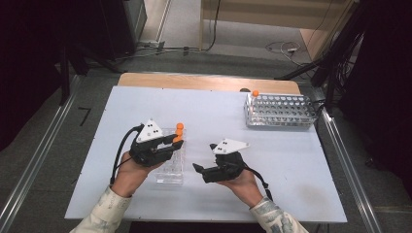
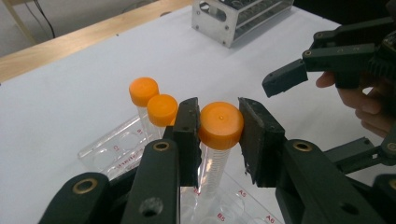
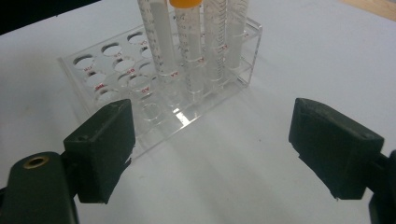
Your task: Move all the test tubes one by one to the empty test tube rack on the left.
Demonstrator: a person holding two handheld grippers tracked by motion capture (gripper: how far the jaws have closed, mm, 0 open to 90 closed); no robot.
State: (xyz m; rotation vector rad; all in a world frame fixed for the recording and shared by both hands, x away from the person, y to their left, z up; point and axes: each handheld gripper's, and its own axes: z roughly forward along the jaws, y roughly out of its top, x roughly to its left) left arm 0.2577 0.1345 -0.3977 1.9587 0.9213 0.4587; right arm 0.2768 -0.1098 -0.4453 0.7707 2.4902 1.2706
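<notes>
From the high view, a white table (image 1: 209,116) carries a clear plastic rack (image 1: 171,167) near the person's left hand and a metal rack (image 1: 279,110) well apart at the far right, with one orange-capped tube (image 1: 255,93) at its far left corner. The left gripper (image 1: 176,140) reaches over the clear rack, its tips at the nearest of three orange caps that stand in a row at the rack's far end. The right gripper (image 1: 204,159) hovers just beside the clear rack on its right side, jaws pointing left toward it, touching nothing. In the left gripper view, the two black jaws press on either side of the orange cap of an upright tube (image 2: 220,125), which stands in the clear rack (image 2: 116,149); two more capped tubes (image 2: 154,105) stand just behind it to the left, and the right gripper (image 2: 299,77) hangs in the air beyond, with the metal rack (image 2: 238,18) at the far edge. In the right gripper view, the jaws stand wide apart with bare table between them, and the clear rack (image 3: 112,79) lies ahead holding the upright tubes (image 3: 191,51) at its right end, one orange cap visible at the top edge
</notes>
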